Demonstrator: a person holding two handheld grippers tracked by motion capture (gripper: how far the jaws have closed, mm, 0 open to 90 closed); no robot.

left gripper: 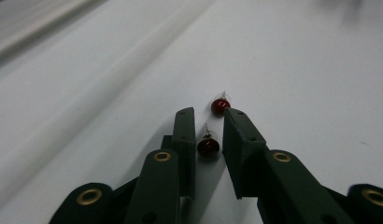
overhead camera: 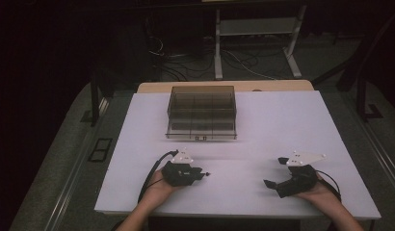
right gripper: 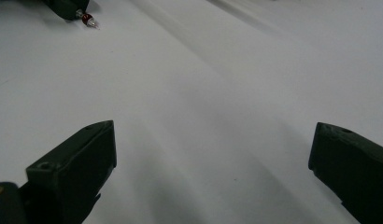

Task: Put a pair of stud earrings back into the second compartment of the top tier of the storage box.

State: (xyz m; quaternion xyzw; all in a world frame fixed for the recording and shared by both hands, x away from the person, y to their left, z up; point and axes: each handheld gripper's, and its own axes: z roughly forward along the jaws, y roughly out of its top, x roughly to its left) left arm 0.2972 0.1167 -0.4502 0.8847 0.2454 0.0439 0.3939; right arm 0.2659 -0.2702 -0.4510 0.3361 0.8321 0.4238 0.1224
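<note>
Left tongs: While lying low on the counter (overhead camera: 263, 120), left tongs (left gripper: 209, 122) bracket the near red earring (left gripper: 208, 146), pads not yet pressing.
Right tongs: right tongs (right gripper: 213, 154) gape, idle.
Far earring: second earring (left gripper: 220, 106) awaits.

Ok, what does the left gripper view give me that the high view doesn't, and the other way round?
Left gripper view: a red earring lying between the jaws of the left gripper, not yet pinched, and a second red earring just past the tips. High view: the clear compartment box at the far side and the right gripper, jaws open. Both: the white table and the left gripper.
</note>
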